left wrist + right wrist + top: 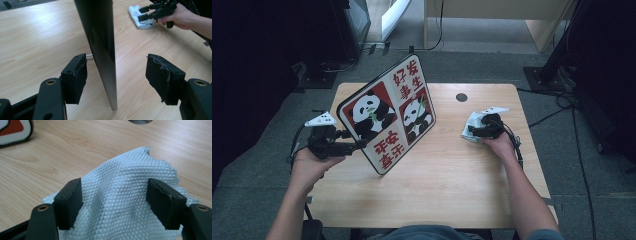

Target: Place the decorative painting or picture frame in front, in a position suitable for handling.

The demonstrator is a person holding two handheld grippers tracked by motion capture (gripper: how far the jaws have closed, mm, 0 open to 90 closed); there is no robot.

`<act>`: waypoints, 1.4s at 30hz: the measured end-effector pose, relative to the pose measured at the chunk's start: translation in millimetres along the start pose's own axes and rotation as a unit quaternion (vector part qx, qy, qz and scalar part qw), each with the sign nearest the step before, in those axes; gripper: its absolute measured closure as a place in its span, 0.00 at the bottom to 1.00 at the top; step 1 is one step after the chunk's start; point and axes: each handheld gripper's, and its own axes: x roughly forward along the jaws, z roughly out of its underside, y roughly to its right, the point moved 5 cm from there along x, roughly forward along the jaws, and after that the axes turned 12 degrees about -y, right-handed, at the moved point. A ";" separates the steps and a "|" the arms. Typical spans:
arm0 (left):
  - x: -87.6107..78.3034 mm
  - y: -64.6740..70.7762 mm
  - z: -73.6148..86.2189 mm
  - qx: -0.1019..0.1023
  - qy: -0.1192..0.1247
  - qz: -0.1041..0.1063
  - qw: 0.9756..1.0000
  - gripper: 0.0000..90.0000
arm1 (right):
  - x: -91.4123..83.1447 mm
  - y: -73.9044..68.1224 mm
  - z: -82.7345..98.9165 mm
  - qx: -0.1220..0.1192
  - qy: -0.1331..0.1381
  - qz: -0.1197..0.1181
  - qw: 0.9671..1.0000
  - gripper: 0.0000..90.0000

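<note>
While a panda board (387,115) stands tilted, a cloth (125,195) lies between open jaws.

The panda board (387,115) carries red Chinese characters in two white fields. In the upper right field stands 好事发生, in two columns. In the lower left field stands 平安喜乐, also in two columns. No other text is readable.

high: overhead, fwd-down | gripper cams: close, along jaws | shared: cloth (140,17)
</note>
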 end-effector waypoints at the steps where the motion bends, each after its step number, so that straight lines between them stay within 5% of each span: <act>1: 1.5 0.2 1.4 0.002 0.001 -0.003 1.000 0.37 | 1.5 0.0 -0.2 0.002 -0.001 0.001 1.000 0.32; 17: 23.4 2.2 16.0 -0.004 0.022 0.005 1.000 0.43 | 8.2 3.7 3.7 0.009 0.013 0.008 1.000 0.43; 30: 34.3 -0.2 14.3 -0.025 0.033 0.013 0.999 0.63 | 6.8 1.3 2.9 0.008 0.016 -0.011 1.000 0.73; 37: 36.4 -6.5 11.6 -0.023 0.043 0.005 0.999 0.75 | 5.3 0.3 -3.2 0.022 0.000 0.003 1.000 0.87; 42: 38.0 -10.1 10.3 -0.023 0.045 0.007 0.999 0.78 | -4.3 3.2 -5.4 0.049 0.012 -0.034 0.998 0.88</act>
